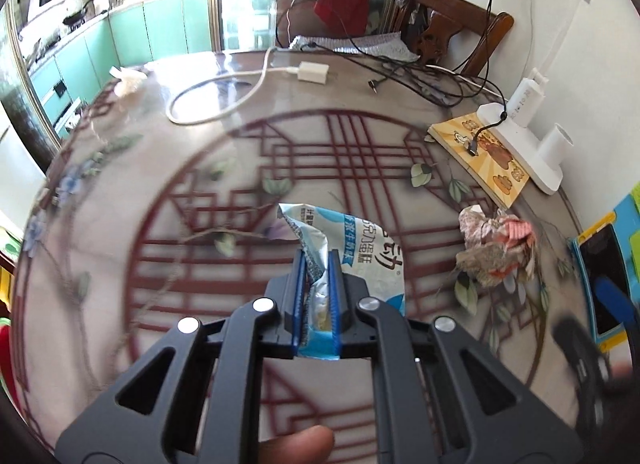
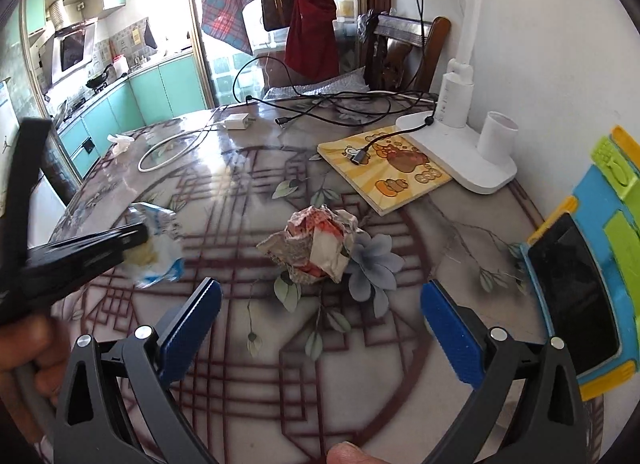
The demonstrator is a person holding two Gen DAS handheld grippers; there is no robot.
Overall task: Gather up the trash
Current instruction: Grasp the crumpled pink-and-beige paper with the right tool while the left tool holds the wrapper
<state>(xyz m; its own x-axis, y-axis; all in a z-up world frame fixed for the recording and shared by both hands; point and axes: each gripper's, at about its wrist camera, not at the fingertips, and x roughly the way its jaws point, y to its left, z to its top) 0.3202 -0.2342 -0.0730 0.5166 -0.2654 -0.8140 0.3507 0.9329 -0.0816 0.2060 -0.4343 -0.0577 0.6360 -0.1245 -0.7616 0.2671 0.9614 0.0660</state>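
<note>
My left gripper (image 1: 318,260) is shut on a blue and white snack wrapper (image 1: 360,252) and holds it just above the round table (image 1: 200,191). The same gripper and wrapper (image 2: 158,248) show at the left of the right wrist view. A crumpled red and grey paper ball (image 2: 316,244) lies on the table in the middle of the right wrist view. My right gripper (image 2: 320,300) is open, its blue pads (image 2: 192,324) wide apart, just short of the ball. The ball also shows in the left wrist view (image 1: 496,248), to the right of the wrapper.
A yellow picture book (image 2: 384,167) and a white desk lamp base (image 2: 460,151) stand at the back right by the wall. A white charger and cable (image 2: 236,121), black cables (image 2: 340,103) and a crumpled tissue (image 2: 120,141) lie at the far side. A phone on a colourful stand (image 2: 572,292) is at the right.
</note>
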